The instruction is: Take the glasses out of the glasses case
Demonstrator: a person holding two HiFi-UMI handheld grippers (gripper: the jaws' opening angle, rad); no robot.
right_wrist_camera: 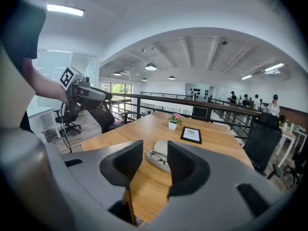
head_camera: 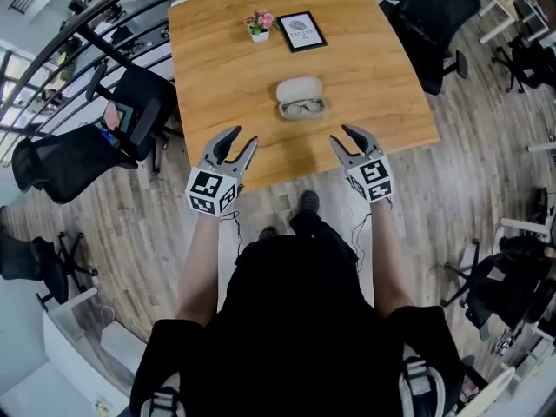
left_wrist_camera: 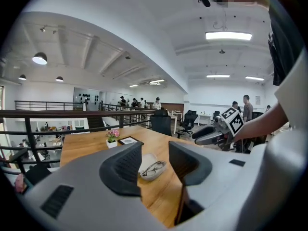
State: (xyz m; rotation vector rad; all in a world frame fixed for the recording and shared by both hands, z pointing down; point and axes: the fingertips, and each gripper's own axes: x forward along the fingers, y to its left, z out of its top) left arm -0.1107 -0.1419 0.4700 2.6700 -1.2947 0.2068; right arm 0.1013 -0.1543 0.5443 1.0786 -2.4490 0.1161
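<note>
Case (head_camera: 300, 89) sits mid-table (head_camera: 217, 59), lid open and folded back toward the far side. Glasses (head_camera: 303, 106) are still in the near half, lying flat.

Left gripper (head_camera: 243, 137): jaws spread, nothing between them. It hangs over the near table edge, left of the case and well apart from it. Right gripper (head_camera: 340, 135): jaws also spread and empty, mirrored on the right and just as clear of the case. In both gripper views the case shows through the jaw gap, but it is farther along the table, not inside the jaws.

Only bare wood lies between the grippers and the case. Beyond the case, near the far edge, stand a small white pot (head_camera: 259, 31) with pink flowers and, just beside it, a black frame (head_camera: 301, 31) around a white card. Both are well apart from the case.

Around the table:
- Black office chairs (head_camera: 139, 102) at the left side and the far right corner.
- A black metal railing (head_camera: 104, 42) running along the left.
- A grey plank floor (head_camera: 469, 198).
- The person's shoe (head_camera: 308, 202) just under the near edge.

Materials and shapes:
- Table top is light wood grain with rounded corners.
- Case is a pale beige oval clamshell, smooth and matte.
- Glasses have thin dark rims.
- Gripper bodies are smooth grey plastic with dark ribbed pads (left_wrist_camera: 122, 170), and each carries a black-and-white marker cube (head_camera: 211, 192).
</note>
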